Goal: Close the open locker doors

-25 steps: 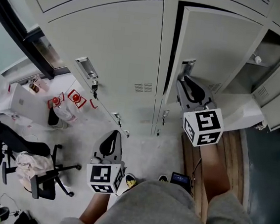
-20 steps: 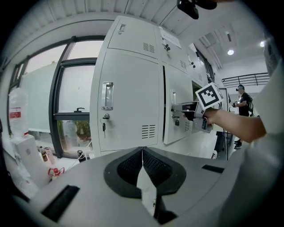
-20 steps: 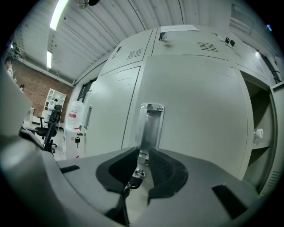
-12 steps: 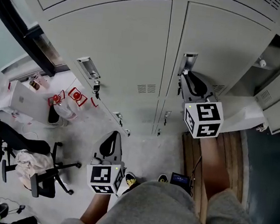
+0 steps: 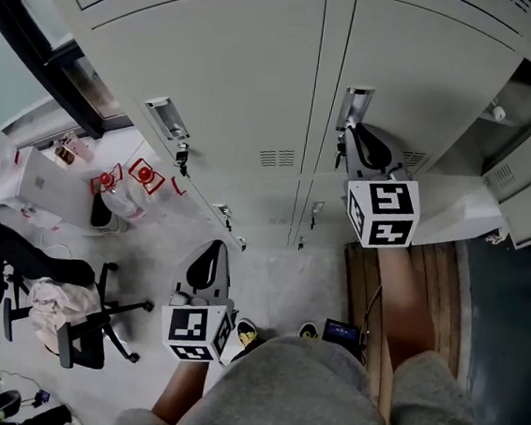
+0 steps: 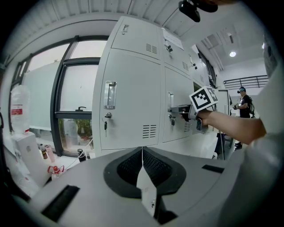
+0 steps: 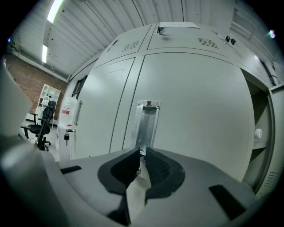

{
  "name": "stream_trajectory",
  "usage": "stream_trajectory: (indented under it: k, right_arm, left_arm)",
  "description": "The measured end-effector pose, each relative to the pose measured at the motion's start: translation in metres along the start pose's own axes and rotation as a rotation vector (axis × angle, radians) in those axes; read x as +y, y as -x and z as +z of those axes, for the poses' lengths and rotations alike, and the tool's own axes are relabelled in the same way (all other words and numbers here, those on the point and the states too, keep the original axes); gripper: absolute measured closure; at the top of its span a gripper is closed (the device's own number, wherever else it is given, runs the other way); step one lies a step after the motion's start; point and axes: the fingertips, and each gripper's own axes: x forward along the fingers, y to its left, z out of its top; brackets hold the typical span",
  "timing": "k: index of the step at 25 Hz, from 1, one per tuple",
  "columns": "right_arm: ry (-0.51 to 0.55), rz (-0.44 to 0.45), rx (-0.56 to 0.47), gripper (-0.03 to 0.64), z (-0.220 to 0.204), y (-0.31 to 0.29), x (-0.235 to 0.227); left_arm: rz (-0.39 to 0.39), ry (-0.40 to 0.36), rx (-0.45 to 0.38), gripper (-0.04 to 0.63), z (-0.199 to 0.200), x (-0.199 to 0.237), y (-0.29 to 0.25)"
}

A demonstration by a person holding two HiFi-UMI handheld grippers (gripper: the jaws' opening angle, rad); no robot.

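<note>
The middle locker door [image 5: 421, 82] lies flush with its neighbours. My right gripper [image 5: 351, 131] is at the lower end of that door's metal handle [image 5: 354, 108]. In the right gripper view the handle [image 7: 146, 124] stands just beyond the right gripper [image 7: 143, 153]. Its jaws are closing to a narrow gap, with a small lock knob [image 7: 139, 170] showing in the gap and nothing pressed. My left gripper [image 5: 213, 248] hangs low over the floor. In its own view the left gripper [image 6: 142, 153] is shut on nothing. One locker further right [image 5: 522, 102] stands open, its door [image 5: 454, 213] swung out.
The left locker has a handle with a key [image 5: 179, 155] hanging in it. Office chairs [image 5: 84, 325] and red-capped bottles [image 5: 127, 183] stand at the left under a window [image 5: 39, 32]. A wooden floor strip [image 5: 438, 272] and a small device [image 5: 341, 333] lie below. A person [image 6: 243, 99] stands far off.
The middle door has swung from ajar, with a dark gap at its left edge, to flush. My right gripper moved in with it. The left gripper barely moved.
</note>
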Motion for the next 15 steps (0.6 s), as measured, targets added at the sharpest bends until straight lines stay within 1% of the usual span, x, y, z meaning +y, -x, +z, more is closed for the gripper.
stream_trajectory:
  k: [3, 6, 11, 15]
  right_arm:
    - [0.0, 0.014, 0.002, 0.562, 0.0, 0.007, 0.001]
    - [-0.023, 0.031, 0.0, 0.565, -0.003, 0.025, 0.002]
    - [-0.045, 0.035, -0.006, 0.565, -0.008, 0.071, 0.0]
    - [-0.06, 0.022, -0.002, 0.564, -0.015, 0.114, -0.008]
  left_arm:
    - [-0.006, -0.006, -0.003, 0.583, 0.001, -0.004, -0.001]
    - [-0.022, -0.008, -0.004, 0.583, 0.001, -0.012, -0.003]
    - [-0.082, -0.032, -0.012, 0.583, 0.005, -0.036, -0.008]
    - [-0.133, -0.042, -0.014, 0.583, 0.006, -0.059, -0.013]
